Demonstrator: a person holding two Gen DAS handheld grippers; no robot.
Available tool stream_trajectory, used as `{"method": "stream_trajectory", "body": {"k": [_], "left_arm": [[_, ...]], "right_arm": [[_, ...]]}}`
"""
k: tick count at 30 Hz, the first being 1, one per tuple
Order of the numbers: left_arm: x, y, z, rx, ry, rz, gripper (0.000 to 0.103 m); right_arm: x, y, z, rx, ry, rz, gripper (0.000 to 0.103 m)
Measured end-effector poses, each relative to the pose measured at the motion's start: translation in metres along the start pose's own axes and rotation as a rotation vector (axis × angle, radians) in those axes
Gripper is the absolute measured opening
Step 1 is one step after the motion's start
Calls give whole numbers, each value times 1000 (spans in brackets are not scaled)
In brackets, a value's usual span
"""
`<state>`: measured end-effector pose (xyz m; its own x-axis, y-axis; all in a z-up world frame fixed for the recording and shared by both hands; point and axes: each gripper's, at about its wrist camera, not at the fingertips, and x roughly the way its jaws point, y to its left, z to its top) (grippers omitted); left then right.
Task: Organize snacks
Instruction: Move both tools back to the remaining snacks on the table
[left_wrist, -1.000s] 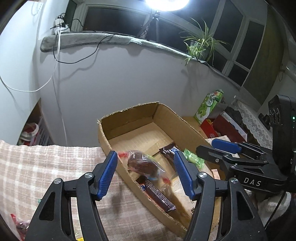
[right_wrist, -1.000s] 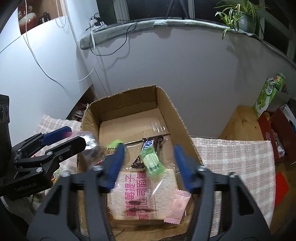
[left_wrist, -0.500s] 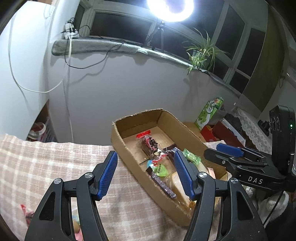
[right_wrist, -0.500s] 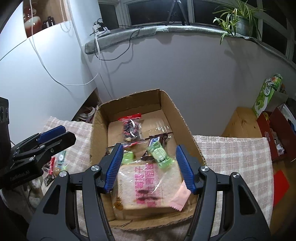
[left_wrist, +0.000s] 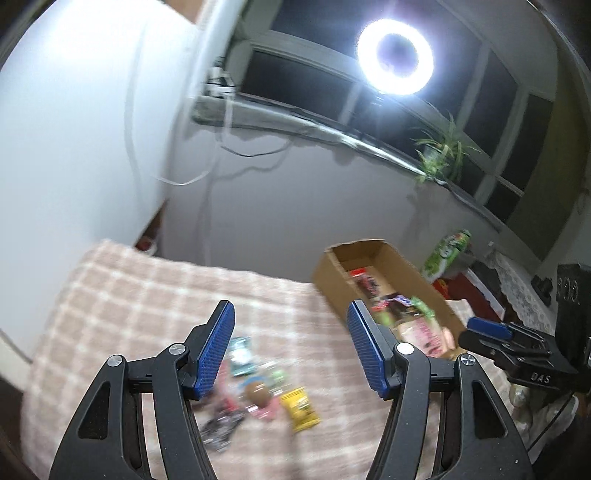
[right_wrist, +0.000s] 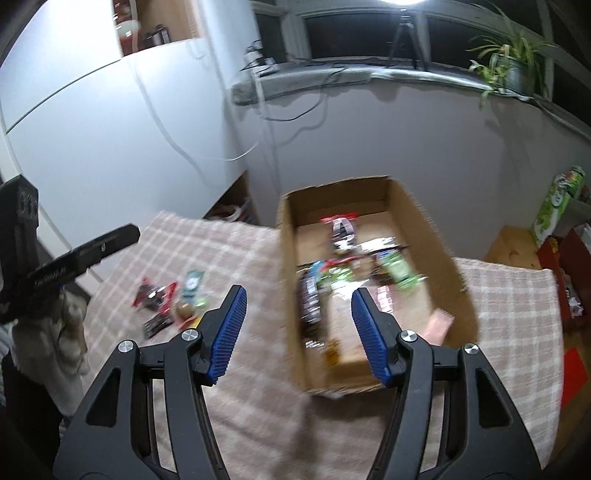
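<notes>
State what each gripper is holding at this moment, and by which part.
Nothing is held. The left gripper and the right gripper are both open and empty; the loose snacks lie on the cloth, others in the cardboard box.

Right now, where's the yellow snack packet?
Left wrist view: yellow packet lies on the checked cloth, right edge of the loose snack pile, beside the brown round snack, outside the cardboard box.
</notes>
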<state>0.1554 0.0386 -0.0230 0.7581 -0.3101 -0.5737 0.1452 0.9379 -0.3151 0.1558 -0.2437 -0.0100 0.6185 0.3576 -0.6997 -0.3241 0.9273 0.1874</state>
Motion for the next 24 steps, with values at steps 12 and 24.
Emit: {"method": "stream_trajectory", "body": {"k": [12, 24], "left_arm": [[-10, 59, -33, -49, 69, 68, 63], [26, 71, -52, 39, 145, 47, 63]], "right_arm": [[25, 57, -35, -29, 62, 82, 62], [85, 89, -53, -58, 180, 91, 62]]}}
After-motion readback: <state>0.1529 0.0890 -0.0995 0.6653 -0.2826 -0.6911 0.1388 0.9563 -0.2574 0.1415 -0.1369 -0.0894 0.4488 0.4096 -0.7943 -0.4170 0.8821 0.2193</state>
